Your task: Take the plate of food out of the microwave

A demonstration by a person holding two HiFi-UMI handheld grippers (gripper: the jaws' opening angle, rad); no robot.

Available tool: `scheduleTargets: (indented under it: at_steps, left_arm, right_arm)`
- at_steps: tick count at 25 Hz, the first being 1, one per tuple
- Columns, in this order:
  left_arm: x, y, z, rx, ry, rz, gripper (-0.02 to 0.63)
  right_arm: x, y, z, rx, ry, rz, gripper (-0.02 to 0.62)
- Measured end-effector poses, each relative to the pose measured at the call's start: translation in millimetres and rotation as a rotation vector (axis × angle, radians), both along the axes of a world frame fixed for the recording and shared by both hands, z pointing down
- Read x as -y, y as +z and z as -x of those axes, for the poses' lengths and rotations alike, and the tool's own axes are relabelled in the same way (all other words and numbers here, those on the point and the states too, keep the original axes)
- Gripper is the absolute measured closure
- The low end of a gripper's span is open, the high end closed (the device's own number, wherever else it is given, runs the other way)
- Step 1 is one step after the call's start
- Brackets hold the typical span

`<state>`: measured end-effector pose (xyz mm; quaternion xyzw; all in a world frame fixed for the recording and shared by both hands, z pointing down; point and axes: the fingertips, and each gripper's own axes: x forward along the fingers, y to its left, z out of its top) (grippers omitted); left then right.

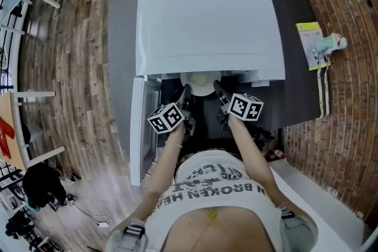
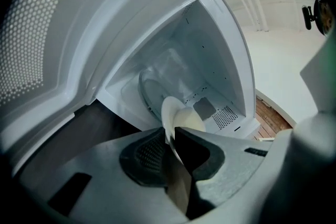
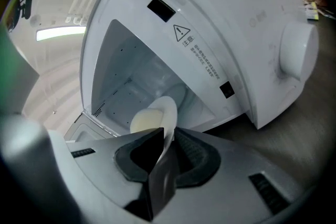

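Indoors, above grey table (image 1: 121, 38) and plank floor (image 1: 82, 68), left gripper (image 2: 169, 136) and right gripper (image 3: 167, 136) jaws clamp the plate (image 1: 201, 84).

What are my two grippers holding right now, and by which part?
Both hold the white plate of food: left gripper clamped on its left rim, right gripper on its right rim, at the open microwave.

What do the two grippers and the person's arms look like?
Both the left gripper and right gripper carry a cube with black-and-white square markers. Their jaws are pale grey shells lined with black ribbed pads. The forearms are bare of sleeves; the person wears a white top with dark lettering.
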<state>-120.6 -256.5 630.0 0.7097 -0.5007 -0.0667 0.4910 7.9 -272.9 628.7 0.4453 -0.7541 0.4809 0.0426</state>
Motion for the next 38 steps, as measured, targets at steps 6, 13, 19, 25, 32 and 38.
scheduleTargets:
  at_steps: [6,13,19,25,32,38]
  left_arm:
    - [-10.5,-1.1,2.6,-0.013,0.019,0.004,0.548]
    - [-23.5,-0.2,10.0,-0.017,0.043,0.002,0.548]
    - [-31.9,-6.2,7.9,-0.008,0.069,-0.013,0.548]
    - [-39.5,-11.9,-0.6,-0.009,0.053,-0.025,0.548]
    - [-58.9,-18.9,-7.2,0.013,-0.024,-0.030,0.548]
    - [-70.8,-27.6,-25.3,0.019,-0.076,-0.038,0.548]
  right_arm:
    - [-13.1,-2.6,2.3,-0.008,0.030,-0.006,0.535]
    - [-29.1,-5.6,9.7,-0.026,0.064,-0.024,0.535]
    - [-39.6,-8.1,7.1,-0.025,0.090,-0.029,0.535]
    - [-47.7,-8.9,-2.4,-0.013,0.082,-0.014,0.535]
    - [-55.6,-18.2,-7.6,-0.002,0.010,-0.027,0.535]
    - [-61.0,-21.3,-23.3,-0.001,-0.047,-0.018,0.535]
